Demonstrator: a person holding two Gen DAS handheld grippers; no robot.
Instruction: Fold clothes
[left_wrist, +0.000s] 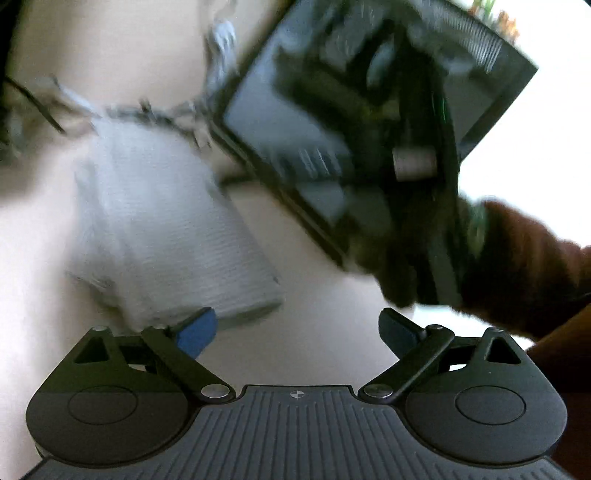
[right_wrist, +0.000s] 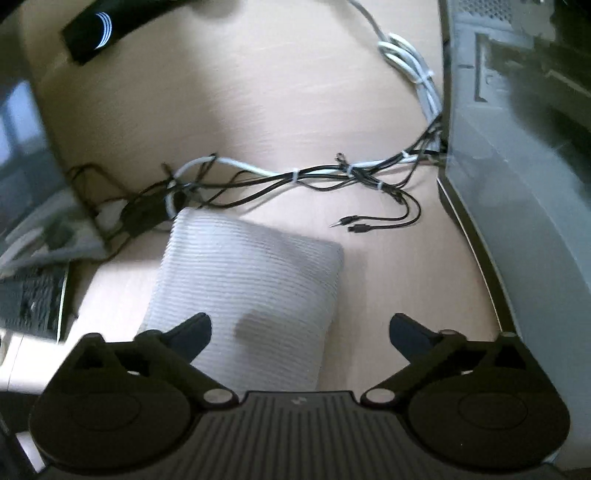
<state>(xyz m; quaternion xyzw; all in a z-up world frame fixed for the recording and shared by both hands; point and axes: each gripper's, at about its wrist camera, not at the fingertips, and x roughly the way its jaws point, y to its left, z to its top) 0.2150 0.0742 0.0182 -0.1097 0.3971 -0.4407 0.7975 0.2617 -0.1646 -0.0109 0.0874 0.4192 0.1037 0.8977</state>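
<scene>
Folded cloth (right_wrist: 251, 291): pale grey, fine ribbed knit, matt, soft-looking. Table (right_wrist: 258, 92): light wood grain, smooth, low sheen. Cables (right_wrist: 325, 175): black and white plastic sheathing, slightly glossy. Computer case (right_wrist: 517, 221): grey, smooth, reflective panel. Right gripper (right_wrist: 299, 334): matt black plastic, ridged body, bright metal pivot pins.

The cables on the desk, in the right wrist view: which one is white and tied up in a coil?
The white cable at the far right, beside the grey computer case. It is looped and bundled; the black cables run loose across the desk.
</scene>
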